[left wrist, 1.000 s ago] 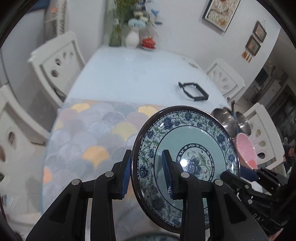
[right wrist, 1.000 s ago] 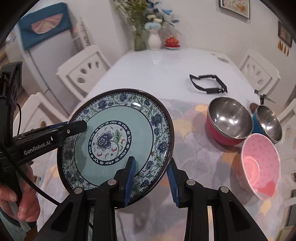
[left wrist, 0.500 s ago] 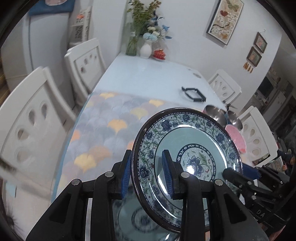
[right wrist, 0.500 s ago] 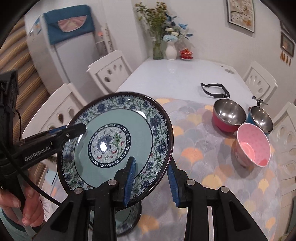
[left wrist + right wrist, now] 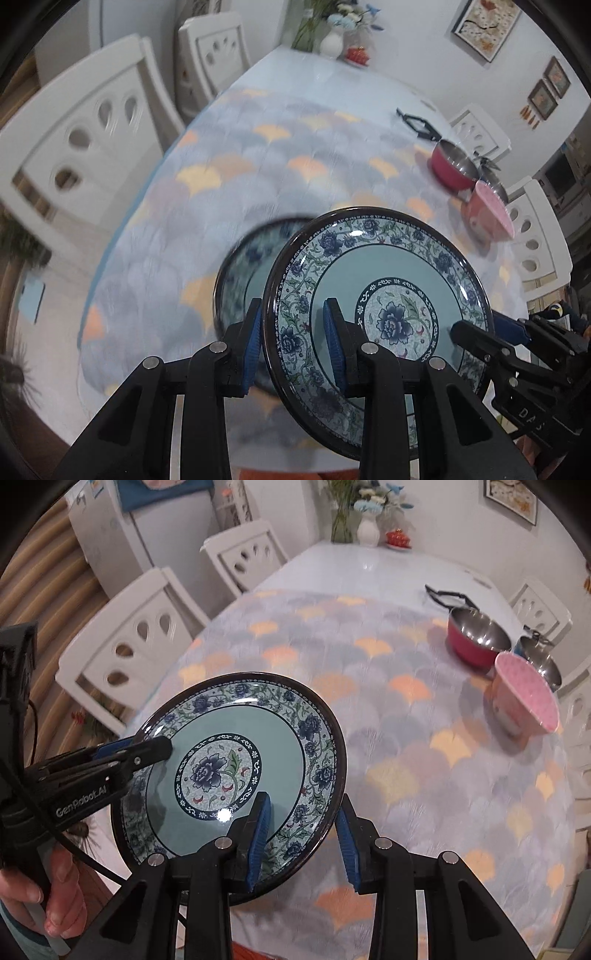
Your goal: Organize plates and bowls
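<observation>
A blue floral plate [image 5: 388, 291] is held in the air by both grippers. My left gripper [image 5: 295, 347] is shut on its left rim. My right gripper [image 5: 303, 834] is shut on its near right rim; the plate [image 5: 229, 764] fills the lower left of the right wrist view. A second matching plate [image 5: 240, 266] lies on the table below, partly hidden. A pink bowl [image 5: 524, 698], a red steel-lined bowl [image 5: 476, 638] and a blue steel-lined bowl [image 5: 539, 661] stand at the right.
The table carries a scallop-patterned cloth [image 5: 406, 720]. A black frame-like object [image 5: 448, 596] lies further back. A vase with flowers [image 5: 367, 528] and a small red pot [image 5: 398, 539] stand at the far end. White chairs [image 5: 133, 646] line both sides.
Both grippers have pulled back and up with the plate; more of the table shows, and the second plate beneath has come into view.
</observation>
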Tool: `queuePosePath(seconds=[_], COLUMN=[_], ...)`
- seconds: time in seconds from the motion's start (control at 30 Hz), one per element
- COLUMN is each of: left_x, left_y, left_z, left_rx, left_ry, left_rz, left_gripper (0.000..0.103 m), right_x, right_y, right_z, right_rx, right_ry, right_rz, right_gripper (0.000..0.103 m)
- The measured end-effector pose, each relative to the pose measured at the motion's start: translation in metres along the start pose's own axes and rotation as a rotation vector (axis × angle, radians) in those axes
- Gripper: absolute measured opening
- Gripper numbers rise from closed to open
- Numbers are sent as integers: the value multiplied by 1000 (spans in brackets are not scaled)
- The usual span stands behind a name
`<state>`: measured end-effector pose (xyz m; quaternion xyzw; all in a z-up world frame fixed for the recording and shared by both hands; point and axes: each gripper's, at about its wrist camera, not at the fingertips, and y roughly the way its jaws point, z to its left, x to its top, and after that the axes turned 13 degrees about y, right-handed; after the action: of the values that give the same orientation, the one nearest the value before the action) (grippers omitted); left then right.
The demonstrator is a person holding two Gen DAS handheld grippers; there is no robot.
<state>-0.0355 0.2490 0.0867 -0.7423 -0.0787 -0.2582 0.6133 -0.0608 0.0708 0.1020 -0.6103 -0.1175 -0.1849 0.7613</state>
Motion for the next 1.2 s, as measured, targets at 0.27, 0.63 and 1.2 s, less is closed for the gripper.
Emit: queuePosePath(seconds=[0.27, 0.63, 1.2], left_x=[-31, -24, 6], left_y=[11, 31, 35], left_z=[19, 27, 51], left_rx=[-6, -43, -21], left_ry=[-81, -103, -146], left_rz=[31, 39, -7], left_gripper=[29, 28, 28], right_x=[-19, -15, 8], right_y=[25, 60, 84], right_z=[10, 8, 18], right_rx=[5, -62, -102], right_ry=[-26, 58, 54], right_rz=[89, 164, 190], right_gripper=[35, 35, 35])
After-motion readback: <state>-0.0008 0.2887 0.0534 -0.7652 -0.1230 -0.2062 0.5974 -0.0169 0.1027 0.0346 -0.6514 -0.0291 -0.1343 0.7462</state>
